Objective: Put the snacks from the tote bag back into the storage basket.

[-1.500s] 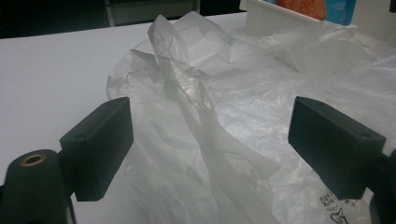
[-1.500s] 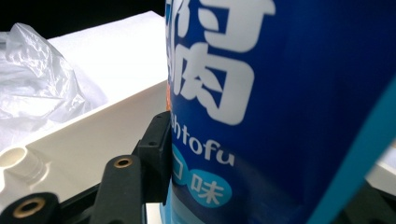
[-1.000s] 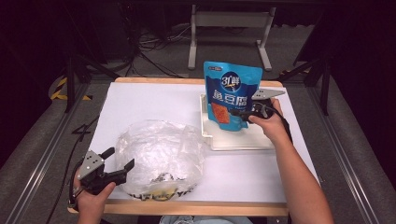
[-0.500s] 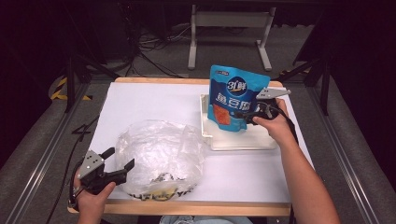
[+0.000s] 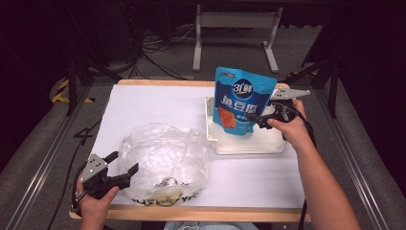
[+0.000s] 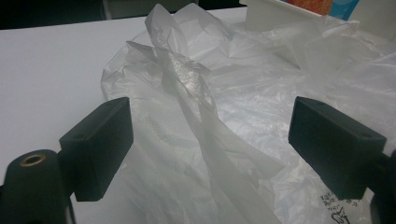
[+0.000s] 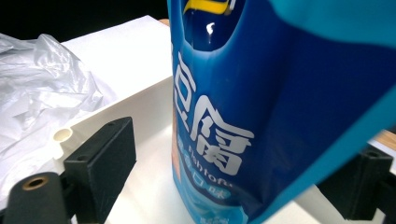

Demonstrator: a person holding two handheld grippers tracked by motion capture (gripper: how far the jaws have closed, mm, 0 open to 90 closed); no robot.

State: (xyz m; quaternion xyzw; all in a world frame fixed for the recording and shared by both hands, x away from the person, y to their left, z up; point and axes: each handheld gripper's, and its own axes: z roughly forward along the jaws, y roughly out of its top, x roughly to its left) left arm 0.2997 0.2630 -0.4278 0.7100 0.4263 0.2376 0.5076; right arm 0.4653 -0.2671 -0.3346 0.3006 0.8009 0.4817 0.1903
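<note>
Right tool (image 5: 256, 118), jaws spread, meets the right edge of the blue pouch (image 5: 242, 106); in the right gripper view the pouch (image 7: 261, 116) stands between the two jaws, and no pinch on it can be made out. Pouch upright, lower edge inside the white tray (image 5: 249, 146) at the counter's (image 5: 153, 103) far right. Left tool (image 5: 122, 165), jaws spread, sits at the near left edge of the crumpled clear plastic bag (image 5: 165, 160); in the left gripper view a twisted fold of the bag (image 6: 205, 121) rises between the jaws, touching neither.
</note>
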